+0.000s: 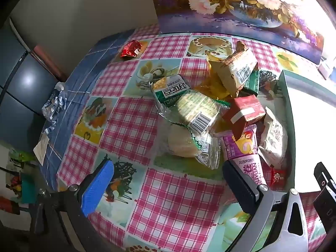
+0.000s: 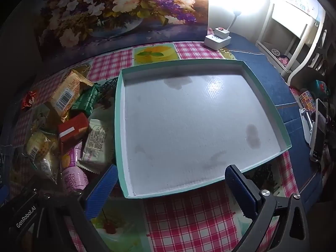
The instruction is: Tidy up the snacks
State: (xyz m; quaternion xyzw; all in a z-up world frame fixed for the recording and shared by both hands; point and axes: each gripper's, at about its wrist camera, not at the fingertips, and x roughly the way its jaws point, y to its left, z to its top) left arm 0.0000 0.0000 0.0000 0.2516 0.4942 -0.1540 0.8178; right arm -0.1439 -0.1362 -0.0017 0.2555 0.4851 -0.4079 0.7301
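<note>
My left gripper (image 1: 168,189) hangs wide open with nothing between its blue pads; the snack pile (image 1: 220,109) lies just ahead of it and toward its right finger, heaped against the outer wall of the teal tray (image 1: 283,88); a lone red foil candy (image 1: 131,48) sits well apart, far ahead to the left; crumpled wrappers (image 1: 53,105) lie at the table edge off the left finger. My right gripper (image 2: 170,180) is likewise spread wide and holds nothing; its fingers straddle the tray's near rim (image 2: 168,192); the tray's white floor shows a few grey stains; beyond it stand a white power strip (image 2: 217,38) and a flower painting (image 2: 117,10) against the wall. The table wears a pink checked cloth (image 1: 178,205) with dessert prints. The pile mixes a red box (image 1: 244,111), a tan barcoded packet (image 1: 235,69), a green-and-clear cracker pack (image 1: 184,103) and a purple roll-cake wrapper (image 1: 241,149), overlapping and tilted.
</note>
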